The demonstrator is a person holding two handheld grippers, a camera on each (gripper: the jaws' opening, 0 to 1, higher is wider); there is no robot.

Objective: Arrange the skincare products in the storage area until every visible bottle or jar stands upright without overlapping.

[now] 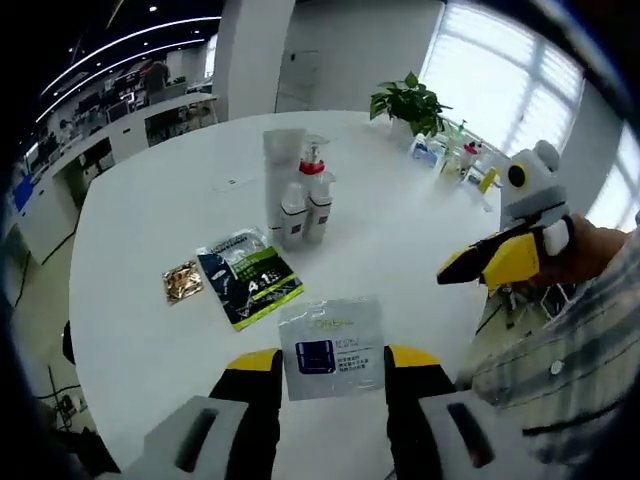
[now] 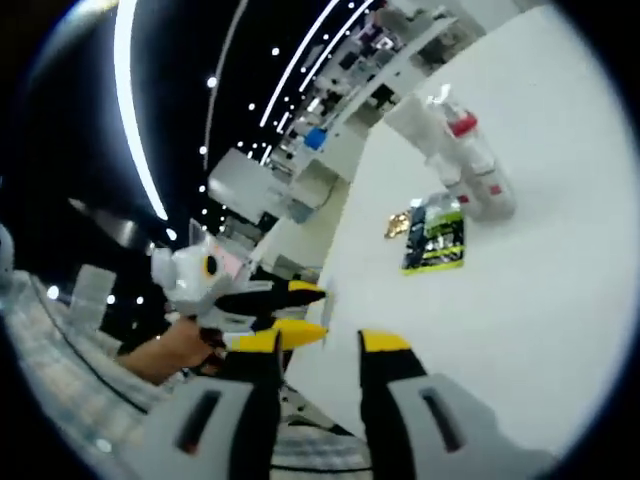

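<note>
Bottles (image 1: 298, 190) are grouped upright well ahead of the left gripper (image 1: 332, 362), slightly left of its jaw line, on the white round table (image 1: 150, 300); a red-collared pump bottle (image 1: 316, 195) stands touching its neighbours. Nearer the jaws, from left to right, a small gold sachet (image 1: 182, 282), a dark green packet (image 1: 248, 276) and a pale packet (image 1: 331, 347) are laid flat. The pale packet is seen between the left jaws, which are spread wide; whether it is gripped cannot be told, and it appears merely to lie under them. The right gripper (image 1: 478, 268) is held off to the right of the left jaws, over the table edge. In the right gripper view, the right gripper's jaws (image 2: 318, 345) are parted with nothing between them, the bottles far ahead and to the right. The tight cluster could be toppled if one bottle is pulled out carelessly, since neighbours touch. The flat packets could be dragged or overlapped by a low sweep.
</note>
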